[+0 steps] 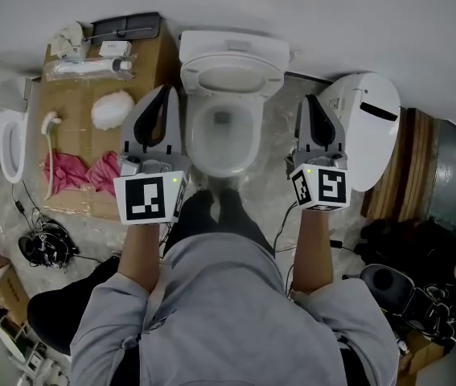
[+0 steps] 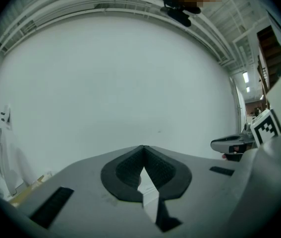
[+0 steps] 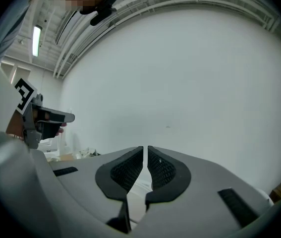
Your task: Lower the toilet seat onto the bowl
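Toilet seat stands raised at the far side of the bowl, against the tank. Left gripper, jaws closed and empty, is left of the bowl. Right gripper, likewise closed and empty, is right of it.

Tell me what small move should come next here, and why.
Probably move the right gripper forward to the top edge of the toilet seat, ready to tip it down. The seat looks raised against the tank, off the bowl, while it and the left gripper flank the bowl, shut and empty.
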`<state>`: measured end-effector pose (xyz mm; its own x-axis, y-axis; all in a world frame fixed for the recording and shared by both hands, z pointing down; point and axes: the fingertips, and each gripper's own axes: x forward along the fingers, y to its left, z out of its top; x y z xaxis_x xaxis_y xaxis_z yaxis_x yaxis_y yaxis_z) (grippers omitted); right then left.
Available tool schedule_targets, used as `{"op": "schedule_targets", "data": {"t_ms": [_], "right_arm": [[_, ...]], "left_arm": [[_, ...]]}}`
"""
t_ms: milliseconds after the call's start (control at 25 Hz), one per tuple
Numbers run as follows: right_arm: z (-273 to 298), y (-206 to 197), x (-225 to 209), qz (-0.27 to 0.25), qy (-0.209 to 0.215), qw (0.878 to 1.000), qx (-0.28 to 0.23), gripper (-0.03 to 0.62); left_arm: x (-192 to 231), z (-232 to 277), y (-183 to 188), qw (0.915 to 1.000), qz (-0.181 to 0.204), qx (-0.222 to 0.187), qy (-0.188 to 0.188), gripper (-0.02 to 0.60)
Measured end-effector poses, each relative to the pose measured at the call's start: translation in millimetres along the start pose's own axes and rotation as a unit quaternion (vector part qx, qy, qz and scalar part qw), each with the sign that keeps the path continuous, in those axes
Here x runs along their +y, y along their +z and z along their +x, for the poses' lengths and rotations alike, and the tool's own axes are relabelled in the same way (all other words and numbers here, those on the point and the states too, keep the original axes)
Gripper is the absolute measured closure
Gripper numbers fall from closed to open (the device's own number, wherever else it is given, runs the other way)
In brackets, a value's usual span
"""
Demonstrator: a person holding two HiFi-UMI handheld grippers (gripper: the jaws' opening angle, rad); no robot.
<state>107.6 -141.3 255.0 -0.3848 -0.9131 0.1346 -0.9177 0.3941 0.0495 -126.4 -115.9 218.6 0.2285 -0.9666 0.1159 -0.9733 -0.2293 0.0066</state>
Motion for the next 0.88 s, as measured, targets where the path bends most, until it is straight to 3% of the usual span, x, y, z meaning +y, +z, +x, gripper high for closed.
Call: {"op": "schedule_targets", "data": {"t_ms": [880], "right_arm": [[76.5,-74.0,-4.2,-0.008,0.066,0.996,0.062,0.516]], "left_arm": [[13.0,47.9,-53.1,0.9987,-0.007,0.047,0.015,0.581]]}}
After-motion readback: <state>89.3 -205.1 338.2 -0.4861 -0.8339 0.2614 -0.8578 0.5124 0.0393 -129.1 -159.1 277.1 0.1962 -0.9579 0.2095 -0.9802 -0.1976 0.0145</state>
